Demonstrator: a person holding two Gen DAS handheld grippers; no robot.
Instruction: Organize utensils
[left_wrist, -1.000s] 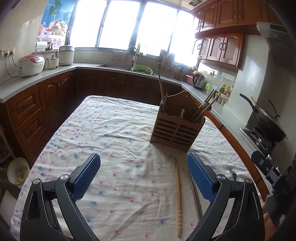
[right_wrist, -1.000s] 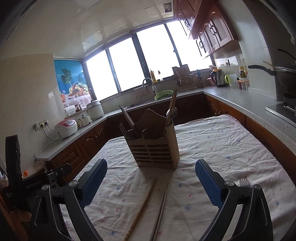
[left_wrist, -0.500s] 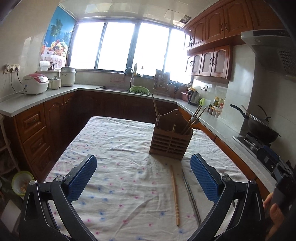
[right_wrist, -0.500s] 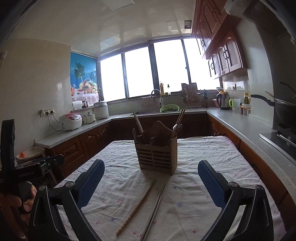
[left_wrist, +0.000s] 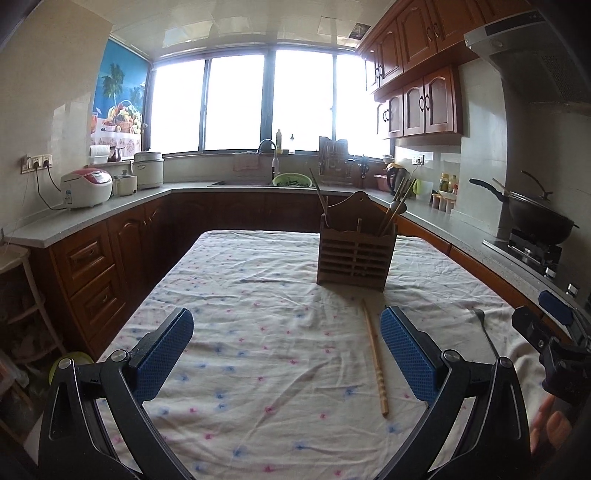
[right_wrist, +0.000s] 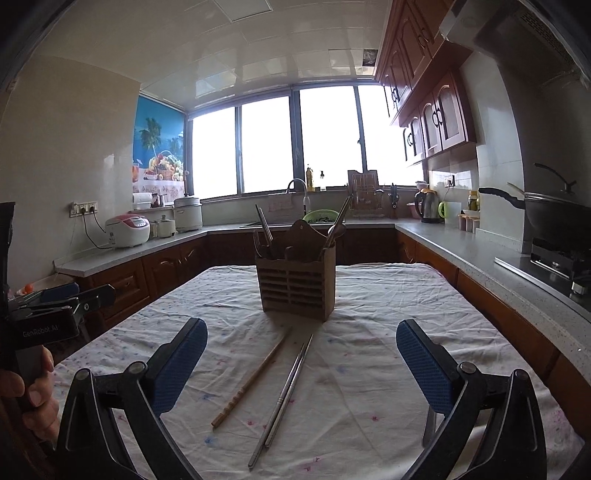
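A slatted wooden utensil holder (left_wrist: 356, 254) (right_wrist: 297, 286) stands upright mid-table, with chopsticks, a fork and a spoon sticking out of it. In front of it on the cloth lie a wooden chopstick (left_wrist: 375, 354) (right_wrist: 251, 382) and a pair of metal chopsticks (right_wrist: 286, 391). A metal utensil (left_wrist: 484, 328) rests further right; its head is hard to make out. My left gripper (left_wrist: 286, 317) hovers open over the near cloth, nothing between its blue pads. My right gripper (right_wrist: 302, 328) is open too, the loose chopsticks lying on the cloth below the gap between its pads.
The table wears a white cloth with small flowers (left_wrist: 258, 295). Counters wrap around it: a rice cooker (left_wrist: 86, 186) on the left, a sink (left_wrist: 273, 177) at the back, a wok (left_wrist: 535, 221) on the stove at the right. A hand (right_wrist: 22, 387) holds the other gripper.
Both grippers have drawn back from the holder and rolled level, so it looks smaller and upright. The jaws stand slightly wider. Nothing on the table has moved.
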